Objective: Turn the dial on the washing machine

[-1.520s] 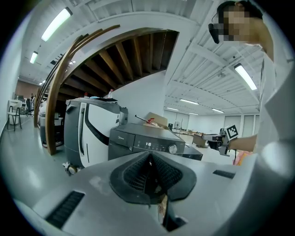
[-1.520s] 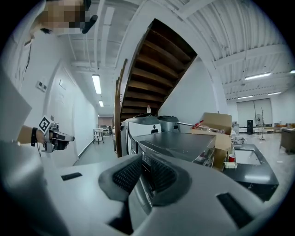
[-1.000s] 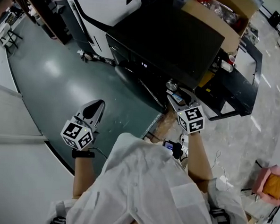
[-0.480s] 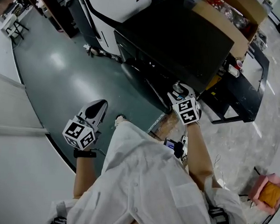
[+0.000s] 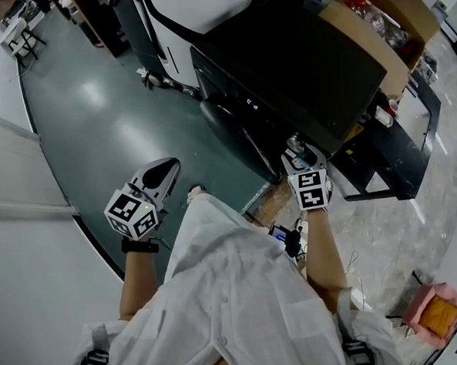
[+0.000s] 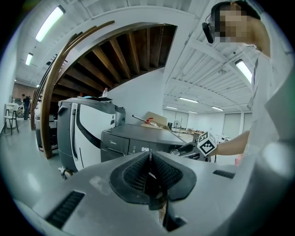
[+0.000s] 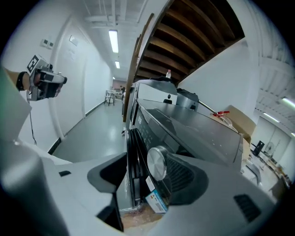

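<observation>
The dark washing machine stands ahead of me. Its silver dial sits on the control panel's right end, also visible as a small round knob from the head view. My right gripper is open and straddles the dial: the right pad is close beside it, while the left jaw stands well off in front of the door. My left gripper is shut on nothing, held low over the floor away from the washing machine, and shows at the lower left in the head view.
A white-and-black machine stands left of the washer. An open cardboard box sits behind it, and a low black bench to its right. The washer's door sticks out toward me. Grey floor spreads to the left.
My right gripper has closed in on the dial and its marker cube has twisted. The left gripper has barely moved.
</observation>
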Tool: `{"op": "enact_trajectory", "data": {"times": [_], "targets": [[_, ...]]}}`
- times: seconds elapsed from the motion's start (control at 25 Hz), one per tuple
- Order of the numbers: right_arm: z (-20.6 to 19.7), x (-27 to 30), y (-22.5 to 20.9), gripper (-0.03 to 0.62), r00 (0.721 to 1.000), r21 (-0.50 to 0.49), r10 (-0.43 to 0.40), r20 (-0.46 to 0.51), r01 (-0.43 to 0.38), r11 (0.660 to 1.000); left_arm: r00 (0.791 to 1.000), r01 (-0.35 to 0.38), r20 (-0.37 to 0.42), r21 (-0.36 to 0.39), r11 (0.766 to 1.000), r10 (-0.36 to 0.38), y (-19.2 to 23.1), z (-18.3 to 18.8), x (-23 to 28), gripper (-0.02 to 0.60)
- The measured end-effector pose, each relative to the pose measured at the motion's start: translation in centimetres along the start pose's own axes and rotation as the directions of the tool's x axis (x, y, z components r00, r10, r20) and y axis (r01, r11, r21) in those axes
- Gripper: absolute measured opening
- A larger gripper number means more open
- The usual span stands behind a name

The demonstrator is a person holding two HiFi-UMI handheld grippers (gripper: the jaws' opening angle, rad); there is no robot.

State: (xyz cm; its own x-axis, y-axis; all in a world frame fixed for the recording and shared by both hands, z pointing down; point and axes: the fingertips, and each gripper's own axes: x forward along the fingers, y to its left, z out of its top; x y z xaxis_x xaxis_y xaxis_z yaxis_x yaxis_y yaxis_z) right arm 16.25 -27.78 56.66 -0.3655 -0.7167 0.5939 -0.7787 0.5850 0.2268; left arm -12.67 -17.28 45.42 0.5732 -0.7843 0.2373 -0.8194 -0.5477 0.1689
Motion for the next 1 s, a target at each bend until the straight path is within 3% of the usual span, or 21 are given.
{"op": "enact_trajectory", "data": {"times": [0.28,0.52,1.0], "targets": [[-2.6,0.2,-0.1,0.282,0.997,0.084,0.016,-0.072,-0.010,0.996,0.999,0.032,0.003,0.002,0.999,-0.032,-0.2,0.0,1.2,0.021],[-2.6,0.3,-0.3,0.285,0.997,0.129,0.019,-0.069,-0.010,0.992,0.999,0.044,-0.003,0.008,0.999,-0.044,-0.6,0.1,1.6,0.021],[-5.6,1.7,1.4,0.324,0.980,0.175,0.109,-0.169,-0.079,0.981,0.999,0.039,-0.011,0.011,0.999,-0.039,-1.0,0.0,1.6,0.021]]}}
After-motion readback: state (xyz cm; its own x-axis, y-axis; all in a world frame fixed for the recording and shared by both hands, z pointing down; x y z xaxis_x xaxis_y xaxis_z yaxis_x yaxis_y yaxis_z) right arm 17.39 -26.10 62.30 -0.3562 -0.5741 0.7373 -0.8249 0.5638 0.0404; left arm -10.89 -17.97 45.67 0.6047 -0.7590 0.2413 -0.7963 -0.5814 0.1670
